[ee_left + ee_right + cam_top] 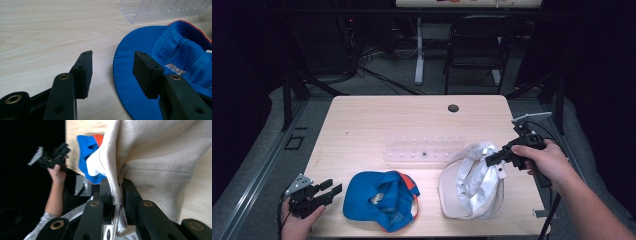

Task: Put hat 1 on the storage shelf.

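While the right hand [546, 161] reaches in from the table's right edge with its forearm running diagonally to the lower corner, the right gripper [493, 159] points toward the left and its jaws are pressed together on the edge of the cream cap [472, 182], with the fabric pinched between the pads [130, 192]. This cap lies upside down on the wooden table [377, 120], near its right front. At the left front corner the left hand [299, 220] holds the left gripper [333, 190] low, jaws apart and holding nothing, just beside the brim of the blue cap [379, 197]. A clear plastic rack [422, 150] lies behind both caps
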A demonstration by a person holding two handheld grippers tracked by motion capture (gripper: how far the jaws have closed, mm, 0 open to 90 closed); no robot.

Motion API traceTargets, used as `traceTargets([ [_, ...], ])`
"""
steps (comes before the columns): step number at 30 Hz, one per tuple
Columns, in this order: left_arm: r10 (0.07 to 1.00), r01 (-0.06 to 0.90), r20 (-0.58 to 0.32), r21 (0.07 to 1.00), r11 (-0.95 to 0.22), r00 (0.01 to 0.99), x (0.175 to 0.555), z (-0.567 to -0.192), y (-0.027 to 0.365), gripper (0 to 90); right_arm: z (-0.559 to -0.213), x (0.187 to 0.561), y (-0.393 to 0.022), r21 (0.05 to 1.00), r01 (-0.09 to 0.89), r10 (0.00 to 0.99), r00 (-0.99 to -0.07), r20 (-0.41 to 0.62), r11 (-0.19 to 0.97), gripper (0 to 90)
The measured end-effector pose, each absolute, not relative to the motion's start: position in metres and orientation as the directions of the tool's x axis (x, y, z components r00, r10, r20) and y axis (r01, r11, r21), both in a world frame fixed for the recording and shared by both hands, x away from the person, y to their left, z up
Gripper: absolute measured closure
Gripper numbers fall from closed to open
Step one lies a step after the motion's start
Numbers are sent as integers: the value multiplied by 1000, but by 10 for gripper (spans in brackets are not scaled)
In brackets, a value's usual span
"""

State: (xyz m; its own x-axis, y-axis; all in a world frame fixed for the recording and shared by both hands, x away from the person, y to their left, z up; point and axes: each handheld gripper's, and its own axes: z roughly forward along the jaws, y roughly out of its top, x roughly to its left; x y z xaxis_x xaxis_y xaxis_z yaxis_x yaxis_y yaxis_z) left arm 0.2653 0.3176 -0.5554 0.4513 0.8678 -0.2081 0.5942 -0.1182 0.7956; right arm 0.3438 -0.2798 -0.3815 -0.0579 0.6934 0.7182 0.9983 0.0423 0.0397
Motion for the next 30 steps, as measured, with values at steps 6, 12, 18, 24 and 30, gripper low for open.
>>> traceTargets([
  [6, 864, 589, -205, 798, -124, 459, 265, -555, 317, 502, -377, 341, -273, 77, 995, 635, -95, 766, 56, 808],
  [12, 864, 588, -202, 799, -126, 461, 265, -554, 317, 502, -364, 338, -268, 96, 995, 603, -100, 791, 39, 808],
  [18, 864, 588, -200, 798, -129, 461, 265, -554, 317, 502, -352, 338, -271, 125, 992, 574, -104, 812, 3, 808],
  [24, 864, 589, -201, 798, -129, 461, 265, -554, 317, 502, -335, 340, -275, 152, 988, 535, -109, 838, -37, 808],
  [30, 864, 587, -200, 799, -129, 462, 264, -553, 316, 502, -319, 349, -276, 174, 982, 529, -109, 842, -75, 808],
])
